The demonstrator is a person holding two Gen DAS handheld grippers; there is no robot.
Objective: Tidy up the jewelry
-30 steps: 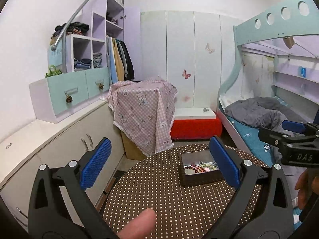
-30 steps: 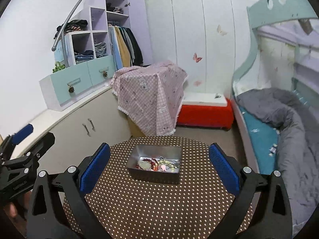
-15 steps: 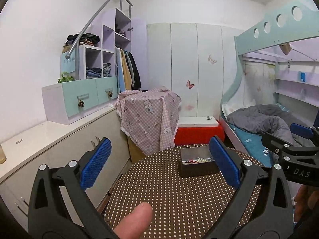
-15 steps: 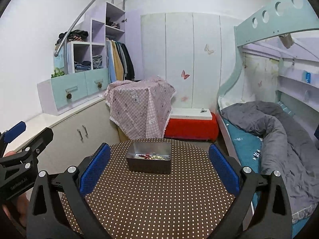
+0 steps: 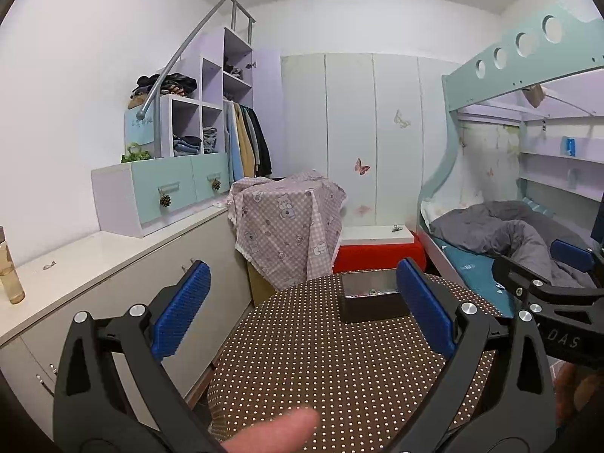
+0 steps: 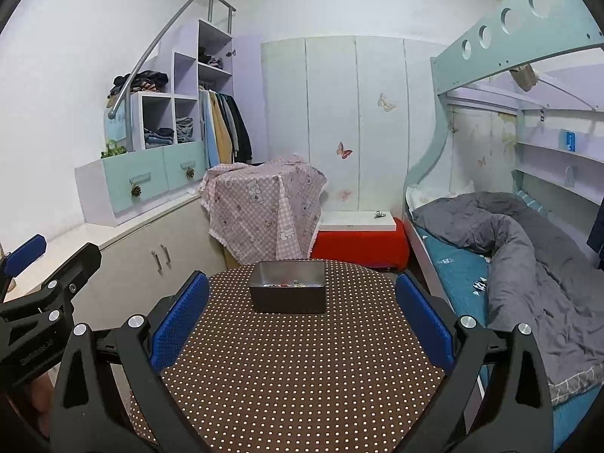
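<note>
A dark metal tray (image 6: 288,296) with mixed jewelry (image 6: 292,284) inside stands at the far side of a round table with a brown dotted cloth (image 6: 294,370). In the left wrist view the tray (image 5: 372,304) sits right of centre. My left gripper (image 5: 302,309) is open and empty above the near part of the table. My right gripper (image 6: 298,309) is open and empty, facing the tray from a distance. Each gripper also shows at the edge of the other's view.
A white counter with cabinets (image 5: 94,264) runs along the left. A box under pink checked cloth (image 6: 264,207) and a red bench (image 6: 358,243) stand beyond the table. A bunk bed with a grey duvet (image 6: 528,249) is on the right.
Both grippers have pulled back and tilted upward, away from the tray. The tray now looks smaller and farther, and its contents are mostly hidden behind its wall.
</note>
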